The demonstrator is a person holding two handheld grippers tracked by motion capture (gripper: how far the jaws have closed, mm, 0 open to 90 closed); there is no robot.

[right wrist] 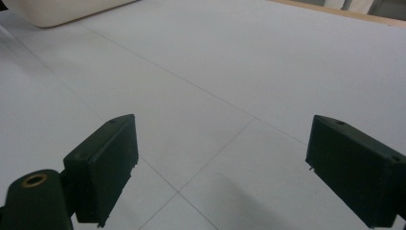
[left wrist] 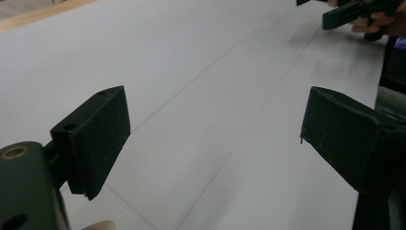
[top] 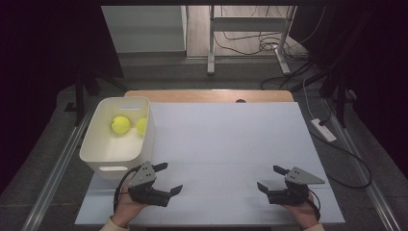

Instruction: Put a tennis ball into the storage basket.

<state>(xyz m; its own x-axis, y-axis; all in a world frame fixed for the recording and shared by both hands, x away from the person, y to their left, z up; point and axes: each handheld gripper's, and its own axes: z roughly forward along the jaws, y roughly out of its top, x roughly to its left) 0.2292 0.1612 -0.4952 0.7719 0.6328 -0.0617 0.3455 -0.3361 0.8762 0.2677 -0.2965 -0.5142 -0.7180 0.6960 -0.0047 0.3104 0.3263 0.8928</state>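
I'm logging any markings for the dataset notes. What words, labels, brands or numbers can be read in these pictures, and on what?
None can be read.
White bin: no print that shows.
Two yellow tennis balls inside it: too small to tell any logo.
Left gripper and right gripper: plain black, no lettering in view.
White table cover: thin seam lines, no text.

A lab: white-covered table, loose floor cables, bare metal stand.

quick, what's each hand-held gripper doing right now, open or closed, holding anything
Left hand-held gripper: open, holding nothing.
Right hand-held gripper: open, holding nothing.
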